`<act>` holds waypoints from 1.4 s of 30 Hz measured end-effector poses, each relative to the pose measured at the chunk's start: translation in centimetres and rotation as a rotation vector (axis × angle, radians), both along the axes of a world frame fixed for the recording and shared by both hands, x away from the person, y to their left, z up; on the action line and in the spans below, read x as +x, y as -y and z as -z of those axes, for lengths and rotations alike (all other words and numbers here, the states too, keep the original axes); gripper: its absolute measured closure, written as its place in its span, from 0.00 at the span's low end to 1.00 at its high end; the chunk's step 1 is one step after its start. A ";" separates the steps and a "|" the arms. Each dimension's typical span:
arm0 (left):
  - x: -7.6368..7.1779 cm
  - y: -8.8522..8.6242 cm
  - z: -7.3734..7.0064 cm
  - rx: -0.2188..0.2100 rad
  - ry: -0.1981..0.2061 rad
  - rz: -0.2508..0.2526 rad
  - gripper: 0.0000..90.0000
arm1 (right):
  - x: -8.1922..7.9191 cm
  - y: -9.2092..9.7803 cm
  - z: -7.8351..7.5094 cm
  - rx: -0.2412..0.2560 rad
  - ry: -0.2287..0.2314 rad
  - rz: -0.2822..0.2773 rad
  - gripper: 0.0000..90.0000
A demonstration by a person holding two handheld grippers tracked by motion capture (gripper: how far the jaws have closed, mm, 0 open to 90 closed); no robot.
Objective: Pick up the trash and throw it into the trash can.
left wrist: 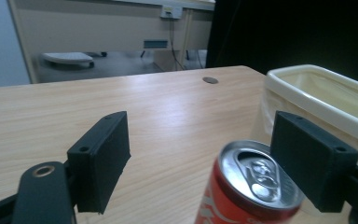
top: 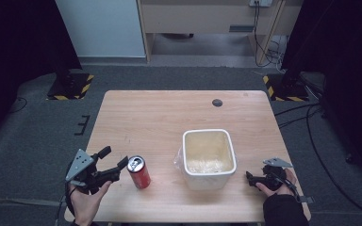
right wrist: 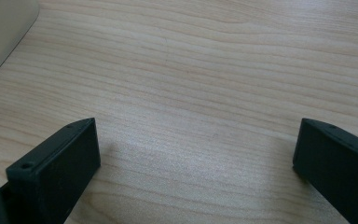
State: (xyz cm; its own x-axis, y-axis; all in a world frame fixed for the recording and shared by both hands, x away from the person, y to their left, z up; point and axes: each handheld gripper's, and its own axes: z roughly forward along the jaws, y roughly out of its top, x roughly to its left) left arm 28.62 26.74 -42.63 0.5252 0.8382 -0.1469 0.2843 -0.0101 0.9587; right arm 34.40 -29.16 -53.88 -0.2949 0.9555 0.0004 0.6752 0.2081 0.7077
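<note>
Left hand-held gripper (top: 114,158): positioned at the near-left of the counter (top: 146,117), jaws spread wide, holding nothing. The red can (top: 139,172) stands upright just beside its right jaw; in the left gripper view the can (left wrist: 249,186) sits partly between the jaws, close to the right one. White tub (top: 209,158): right of the can, near-centre. Right hand-held gripper (top: 250,178): beside the tub, jaws wide apart over bare wood, empty.

We seem to be in a lab: black curtains (top: 19,42), hazard-striped stand bases (top: 70,87) (yellow and black), loose cables (top: 268,47), grey carpet (top: 28,141).
</note>
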 end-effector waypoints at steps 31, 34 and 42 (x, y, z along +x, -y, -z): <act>0.1 3.9 3.1 0.126 -0.067 0.100 0.22 | 0.0 0.0 0.0 0.000 0.000 0.000 0.01; 0.3 4.1 3.6 0.141 -0.080 0.105 0.22 | 0.0 0.0 0.0 0.001 -0.001 0.001 0.01; 0.6 4.1 4.3 0.169 -0.103 0.118 0.31 | 0.0 0.0 0.0 0.001 -0.001 0.001 0.01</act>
